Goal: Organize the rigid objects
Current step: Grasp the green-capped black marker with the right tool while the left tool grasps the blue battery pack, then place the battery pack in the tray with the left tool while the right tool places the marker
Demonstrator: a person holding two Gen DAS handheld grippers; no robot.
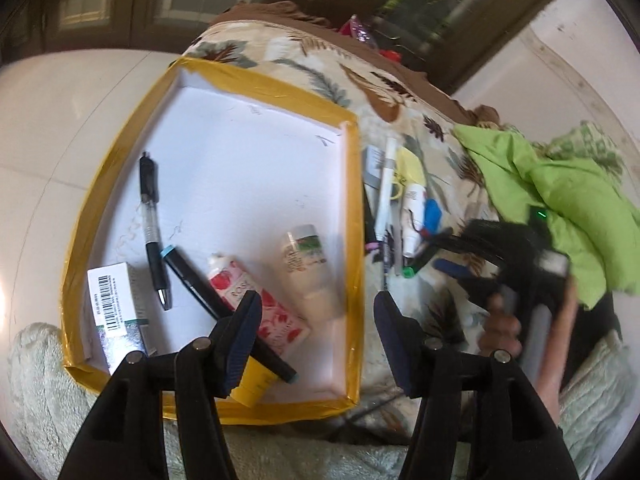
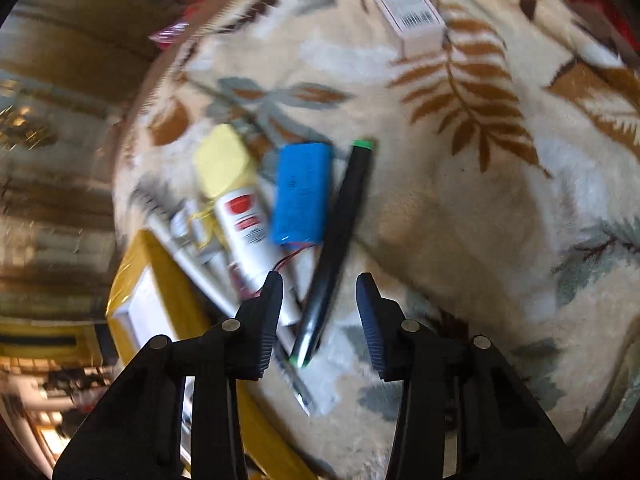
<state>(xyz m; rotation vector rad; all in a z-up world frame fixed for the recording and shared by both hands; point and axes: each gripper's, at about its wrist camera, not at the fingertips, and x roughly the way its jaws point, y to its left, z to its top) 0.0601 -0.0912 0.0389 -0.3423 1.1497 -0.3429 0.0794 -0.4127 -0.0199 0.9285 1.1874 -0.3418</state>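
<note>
Nearest, at the right gripper [image 2: 319, 280]: jaws parted, gripping nothing, pads clear on both sides of the black marker [image 2: 340, 240] below. Sits in the gap between them, a touch nearer the left-hand pad. Runs lengthwise away from the camera, near green end low between the jaws, far green cap up and slightly to the right, so crosses the closing line almost squarely. Probably calls for only a descent and a squeeze across the barrel, with little or no roll.

Rests on the leaf-print blanket [image 2: 460, 200], touching or just beside the blue battery pack [image 2: 302, 192] on its left. Beyond that, the white tube with a red label [image 2: 246, 224] and a yellow pad [image 2: 224, 160]. Some risk of snagging the red wire [image 2: 296, 254] with the left-hand pad.

At the left gripper [image 1: 318, 296]: jaws wide and empty, hanging over the near right part of the yellow-taped tray [image 1: 352, 220], well apart from the marker. Clearly leaves the right hand [image 1: 504, 320] the nearer one. Inside the tray already: a clear pen [image 1: 150, 216], a rose-print tube [image 1: 240, 284], a small jar [image 1: 306, 256].

Farthest, a barcoded white box [image 2: 416, 16], alone on the blanket.
</note>
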